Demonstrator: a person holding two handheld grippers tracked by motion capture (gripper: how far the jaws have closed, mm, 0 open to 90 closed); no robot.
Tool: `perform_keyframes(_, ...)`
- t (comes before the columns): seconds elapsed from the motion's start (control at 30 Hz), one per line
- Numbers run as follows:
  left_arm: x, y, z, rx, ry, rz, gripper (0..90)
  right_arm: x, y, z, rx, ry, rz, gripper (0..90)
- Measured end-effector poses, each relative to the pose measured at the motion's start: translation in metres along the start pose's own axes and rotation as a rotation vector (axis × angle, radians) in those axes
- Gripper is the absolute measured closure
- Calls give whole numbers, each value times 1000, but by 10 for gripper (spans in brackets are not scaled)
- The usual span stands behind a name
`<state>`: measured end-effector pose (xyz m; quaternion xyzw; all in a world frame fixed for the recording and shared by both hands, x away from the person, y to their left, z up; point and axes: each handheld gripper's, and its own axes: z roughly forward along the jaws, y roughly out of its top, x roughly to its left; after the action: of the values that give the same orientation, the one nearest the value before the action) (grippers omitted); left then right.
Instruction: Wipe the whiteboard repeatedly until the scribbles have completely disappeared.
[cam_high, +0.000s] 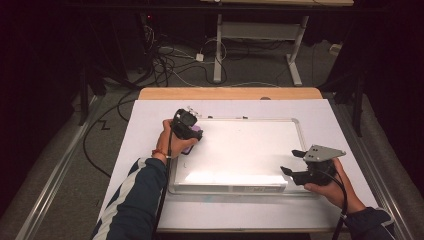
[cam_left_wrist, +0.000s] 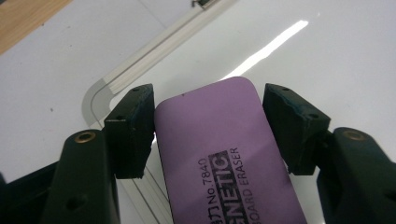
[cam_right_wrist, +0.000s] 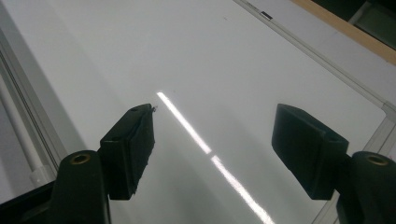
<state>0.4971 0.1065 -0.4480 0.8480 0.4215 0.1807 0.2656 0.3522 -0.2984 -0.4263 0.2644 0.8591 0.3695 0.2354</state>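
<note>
Left tool: jaws stand either side of the purple eraser. The left pad appears to touch its edge; a narrow gap shows at the right pad, so a firm clamp cannot be confirmed. The eraser sits between the jaws, over the whiteboard near its rounded far-left corner, printed face up.

Right tool: jaws apart, nothing between them, held above the bare board surface.

Step in hand, as judged: wiping the board with the eraser, the left tool doing the work at the far-left corner. No marks are visible on the board in any view. The next move calls for keeping the eraser flat on the surface and closing the grip firmly before any sweep, or it may slip out.

Pose, high view: the left hand holds its tool tilted down at the board's far-left corner, forearm angled in from below. The right hand holds its tool level at the board's near-right edge, jaws pointing left. The board lies on the white-covered counter.
</note>
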Motion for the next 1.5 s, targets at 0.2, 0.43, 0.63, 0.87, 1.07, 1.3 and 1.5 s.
perform_keyframes(0.2, 11, -1, 3, -40, 10, -111, 290, 0, 1, 1, 0, 0, 2, 302)
perform_keyframes(0.43, 15, -4, -15, -74, -25, -120, 211, -1, 0, 0, -3, 2, 2, 302)
perform_keyframes(0.63, 16, -19, -38, -78, -66, -70, 425, 0, 0, -3, -6, -1, 6, 302)
perform_keyframes(0.87, 11, -43, -43, -62, -116, -31, 590, 1, 0, -6, -6, -4, 2, 303)
perform_keyframes(1.07, 10, -46, -40, -95, -105, -98, 504, 2, 1, -3, 1, -2, -2, 305)
perform_keyframes(1.3, 12, -46, -33, -128, -112, -147, 513, 3, 2, -1, 8, 3, -14, 306)
perform_keyframes(1.5, 12, -41, -31, -116, -102, -181, 527, 2, 2, 1, 15, 0, -9, 309)
